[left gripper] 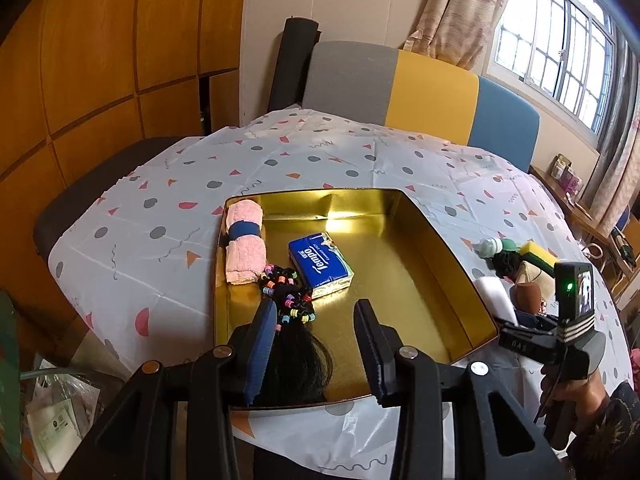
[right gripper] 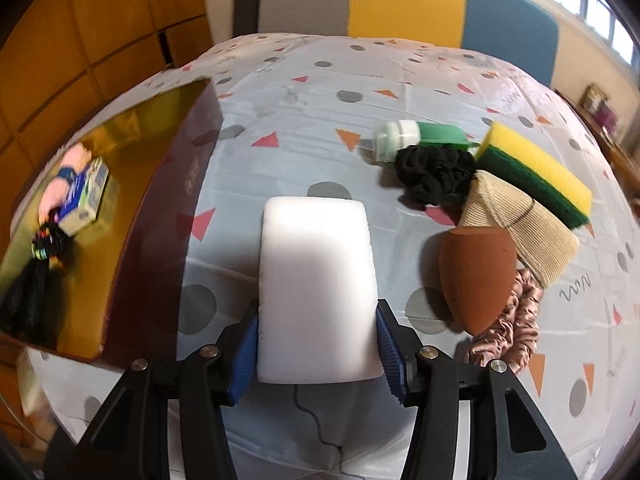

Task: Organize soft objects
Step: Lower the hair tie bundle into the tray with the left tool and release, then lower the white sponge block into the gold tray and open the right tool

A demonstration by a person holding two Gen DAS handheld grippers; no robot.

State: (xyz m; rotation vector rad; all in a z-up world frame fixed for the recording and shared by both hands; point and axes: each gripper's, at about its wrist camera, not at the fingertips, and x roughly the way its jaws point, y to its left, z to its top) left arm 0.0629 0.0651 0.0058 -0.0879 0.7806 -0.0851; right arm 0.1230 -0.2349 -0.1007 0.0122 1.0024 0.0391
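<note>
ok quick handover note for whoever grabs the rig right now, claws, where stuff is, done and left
Left claw: open over the gold tin, holding nothing.
Right claw: shut on the white sponge, on the table beside the tin.
Done, in the tin: pink towel roll, tissue pack, beaded hair piece.
Left: white sponge, then green bottle, black scrunchie, yellow-green sponge, beige cloth, brown makeup sponge, pink scrunchie.

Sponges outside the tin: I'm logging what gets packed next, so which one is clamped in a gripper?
The plain white sponge block, pinched by the right gripper. The yellow-and-green scouring sponge and the brown teardrop sponge lie untouched on the tablecloth.
</note>
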